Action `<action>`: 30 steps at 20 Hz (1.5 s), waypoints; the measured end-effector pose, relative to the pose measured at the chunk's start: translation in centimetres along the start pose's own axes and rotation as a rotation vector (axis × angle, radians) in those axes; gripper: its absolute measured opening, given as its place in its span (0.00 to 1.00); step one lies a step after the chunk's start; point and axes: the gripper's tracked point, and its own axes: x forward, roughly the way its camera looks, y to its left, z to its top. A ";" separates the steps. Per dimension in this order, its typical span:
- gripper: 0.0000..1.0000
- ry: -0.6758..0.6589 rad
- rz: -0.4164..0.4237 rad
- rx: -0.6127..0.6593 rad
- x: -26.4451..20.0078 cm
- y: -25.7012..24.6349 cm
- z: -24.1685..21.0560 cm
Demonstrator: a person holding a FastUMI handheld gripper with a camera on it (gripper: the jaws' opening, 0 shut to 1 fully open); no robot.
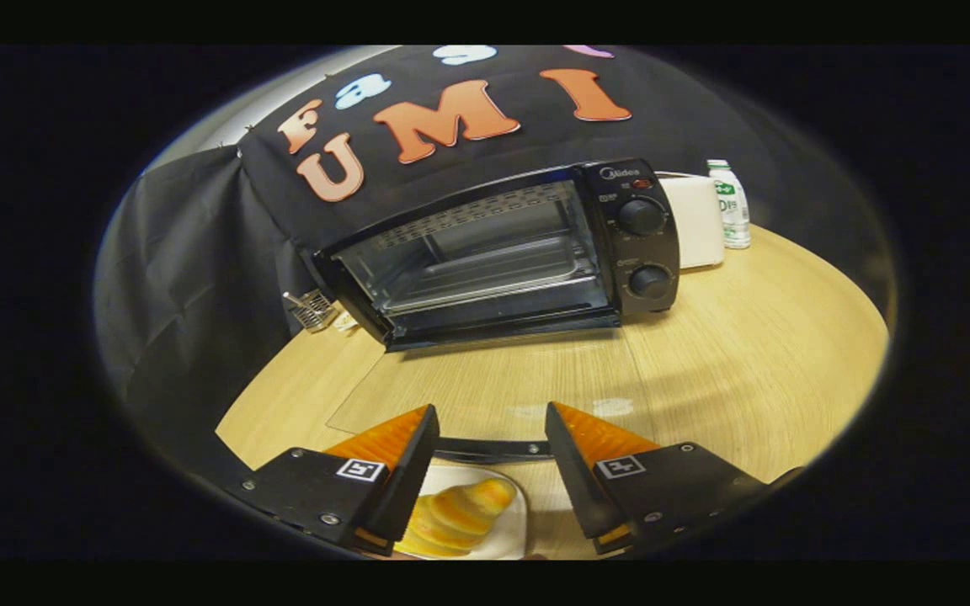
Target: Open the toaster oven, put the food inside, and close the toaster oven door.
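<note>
The fingers (pixel 492 438) hang spread and empty above the bread (pixel 451 518) on its plate (pixel 510 539) at the bench's near edge, the open oven (pixel 502 252) straight beyond.

One oven (pixel 493 252), one croissant (pixel 451 515), one bottle (pixel 731 204)

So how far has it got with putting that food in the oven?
Done: the toaster oven is open, its glass door lying flat on the table. In hand: the open fingers hover over the croissant on its white plate, not gripping it. Left: grasp it, put it inside, close the door.
</note>
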 end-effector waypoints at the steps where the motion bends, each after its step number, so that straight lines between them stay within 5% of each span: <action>1: 0.77 -0.003 0.000 0.003 -0.2 0.0 0.1; 15: 0.89 0.069 -0.044 -0.026 -8.0 4.3 -6.1; 30: 0.89 0.214 -0.288 0.034 -8.7 6.0 -12.4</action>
